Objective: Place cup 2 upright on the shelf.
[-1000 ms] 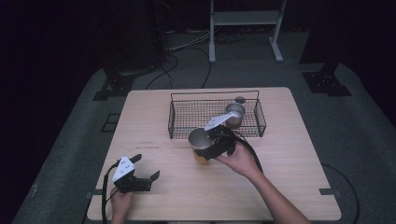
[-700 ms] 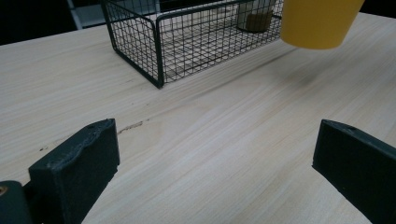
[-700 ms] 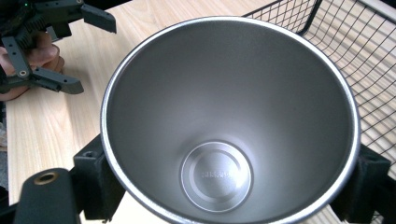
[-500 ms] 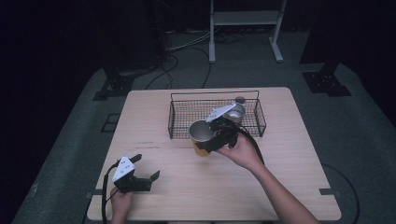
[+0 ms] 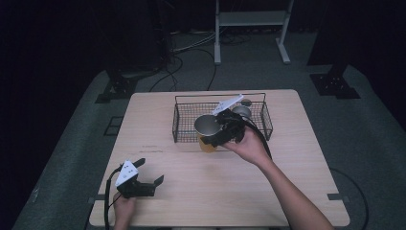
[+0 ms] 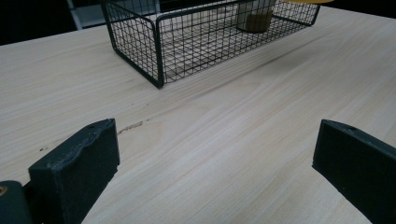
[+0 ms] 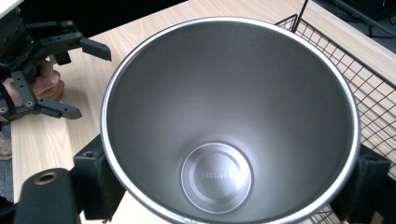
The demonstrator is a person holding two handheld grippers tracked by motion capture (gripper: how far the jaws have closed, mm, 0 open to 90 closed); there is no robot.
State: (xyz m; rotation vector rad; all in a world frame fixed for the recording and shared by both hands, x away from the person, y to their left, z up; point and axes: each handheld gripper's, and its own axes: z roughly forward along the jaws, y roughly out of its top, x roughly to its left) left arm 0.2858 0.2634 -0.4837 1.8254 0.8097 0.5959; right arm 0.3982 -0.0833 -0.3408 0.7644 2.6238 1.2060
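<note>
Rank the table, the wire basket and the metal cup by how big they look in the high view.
1. Table
2. Basket
3. Cup, held above the table and so nearer the camera, yet plainly the smallest.

Tongs (image 7: pixel 224 182) mostly hidden behind cup (image 7: pixel 229 126).

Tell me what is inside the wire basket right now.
One small jar with a brown lower part stands on the mesh floor of the wire basket near its far end. The held steel cup and right claw cover part of the floor.
</note>
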